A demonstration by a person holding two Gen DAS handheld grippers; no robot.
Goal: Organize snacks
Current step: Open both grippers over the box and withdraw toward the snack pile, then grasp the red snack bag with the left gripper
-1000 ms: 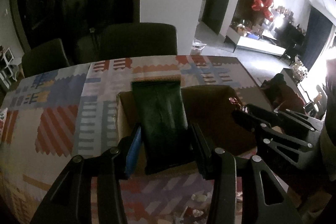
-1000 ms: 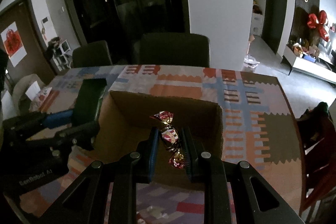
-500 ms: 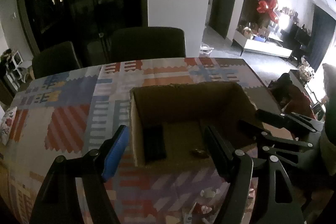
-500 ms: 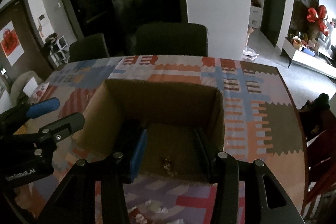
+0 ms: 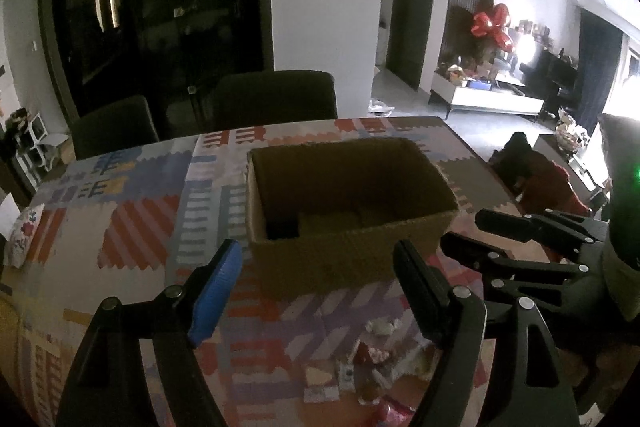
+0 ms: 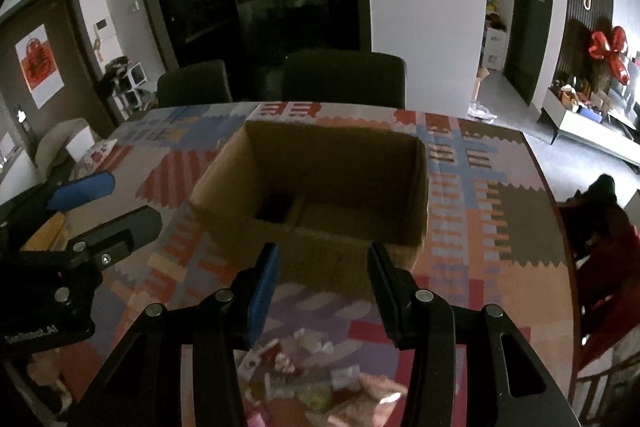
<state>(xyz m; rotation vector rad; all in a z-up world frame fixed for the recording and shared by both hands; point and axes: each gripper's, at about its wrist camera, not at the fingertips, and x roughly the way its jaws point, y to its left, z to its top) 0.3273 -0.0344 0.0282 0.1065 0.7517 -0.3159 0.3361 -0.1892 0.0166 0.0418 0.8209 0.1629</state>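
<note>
Two grippers' fingers (image 5: 416, 291) apart, short of box (image 5: 352, 259) rim.

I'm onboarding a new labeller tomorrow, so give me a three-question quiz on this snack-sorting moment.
1. True or false: the left claw is clamped on a snack.
2. Multiple choice: the loose snacks lie (A) inside the cardboard box, (B) on the patterned tablecloth in front of the box, (C) on a chair.
3. What shows in the box's left corner?

Key
1. False: both claws, the right claw too, stand open with nothing between the pads, their jaws having just been opening.
2. B.
3. A dark packet, lying on the box floor.
</note>
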